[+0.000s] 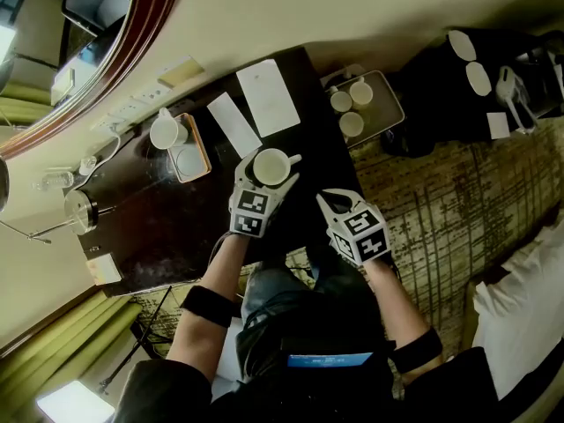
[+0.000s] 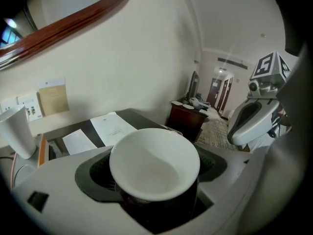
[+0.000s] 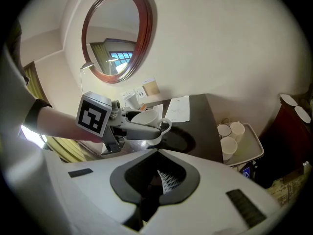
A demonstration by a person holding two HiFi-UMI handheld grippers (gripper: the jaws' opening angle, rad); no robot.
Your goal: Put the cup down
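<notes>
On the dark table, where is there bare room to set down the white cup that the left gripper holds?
The widest bare patch is the dark tabletop between the wooden tray and the near edge, left of the cup. The far side is crowded: two papers lie there. The side tray already carries three cups.

cup (image 2: pixel 154 163) base hidden by jaws, mirror (image 1: pixel 88 25) cut by top edge, paper (image 1: pixel 269 97) print unreadable

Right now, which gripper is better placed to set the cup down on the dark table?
Left. The left gripper holds the white cup between its jaws, over the dark table. The right gripper is shut and holds nothing.
</notes>
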